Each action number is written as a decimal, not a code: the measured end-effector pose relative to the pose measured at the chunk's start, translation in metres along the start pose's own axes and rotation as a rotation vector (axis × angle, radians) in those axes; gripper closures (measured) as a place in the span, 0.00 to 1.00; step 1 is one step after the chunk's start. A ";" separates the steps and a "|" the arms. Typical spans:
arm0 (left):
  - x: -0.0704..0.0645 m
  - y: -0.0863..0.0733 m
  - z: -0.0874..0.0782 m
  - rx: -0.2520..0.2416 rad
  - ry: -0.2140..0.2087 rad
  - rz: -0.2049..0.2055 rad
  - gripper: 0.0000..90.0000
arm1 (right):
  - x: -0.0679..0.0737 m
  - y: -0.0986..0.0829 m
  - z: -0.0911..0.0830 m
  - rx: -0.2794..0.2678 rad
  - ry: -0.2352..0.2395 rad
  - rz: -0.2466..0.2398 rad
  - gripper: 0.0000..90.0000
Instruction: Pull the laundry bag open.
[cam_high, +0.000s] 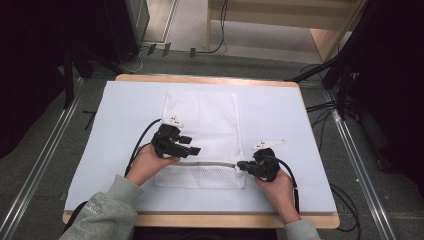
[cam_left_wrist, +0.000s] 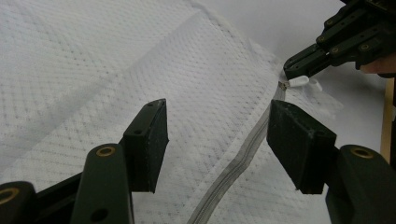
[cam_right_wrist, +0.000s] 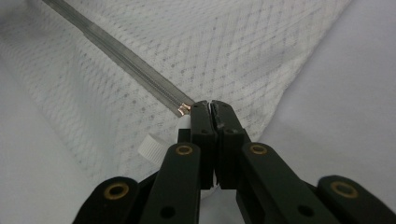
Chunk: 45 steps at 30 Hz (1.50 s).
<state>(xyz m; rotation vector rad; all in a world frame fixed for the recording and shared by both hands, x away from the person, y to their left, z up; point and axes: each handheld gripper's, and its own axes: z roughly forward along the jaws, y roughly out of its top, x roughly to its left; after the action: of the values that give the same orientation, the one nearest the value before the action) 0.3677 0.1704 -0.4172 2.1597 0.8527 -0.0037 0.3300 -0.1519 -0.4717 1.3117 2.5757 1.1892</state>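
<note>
Right tool (cam_right_wrist: 211, 108) pinches the zip pull (cam_left_wrist: 297, 82) at frame centre; left tool (cam_left_wrist: 217, 140) gapes over my mesh bag (cam_high: 200, 112).

I read this as a lab or recording studio rather than a home. My pale blue sheet-covered wooden worktop (cam_high: 280, 107) stands alone on grey carpet-like flooring (cam_high: 45, 150). Straight metal floor rails (cam_high: 357, 160) run along it at 3 and 9 o'clock. Black curtains or dark panels (cam_high: 30, 65) close in both sides, with black stand legs (cam_high: 320, 72) at 2 o'clock. Loose black cables (cam_high: 320, 107) trail over the floor at 3 o'clock, and more wiring with plugs (cam_high: 165, 49) lies at 11 o'clock. A light wooden furniture frame (cam_high: 320, 20) sits at 1 o'clock.
</note>
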 end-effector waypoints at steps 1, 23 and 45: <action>0.000 0.000 0.001 -0.001 0.000 0.000 0.44 | 0.001 0.000 0.000 0.000 0.001 0.003 1.00; -0.016 0.006 0.017 0.016 -0.039 0.036 0.52 | 0.001 0.003 -0.008 -0.052 -0.018 -0.024 1.00; -0.038 0.016 0.052 0.063 -0.136 0.028 0.77 | 0.004 -0.007 0.000 -0.048 -0.069 -0.048 0.99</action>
<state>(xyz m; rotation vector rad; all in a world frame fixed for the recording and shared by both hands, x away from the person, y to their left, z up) 0.3615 0.1058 -0.4317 2.2020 0.7535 -0.1633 0.3226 -0.1515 -0.4748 1.2519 2.5000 1.1688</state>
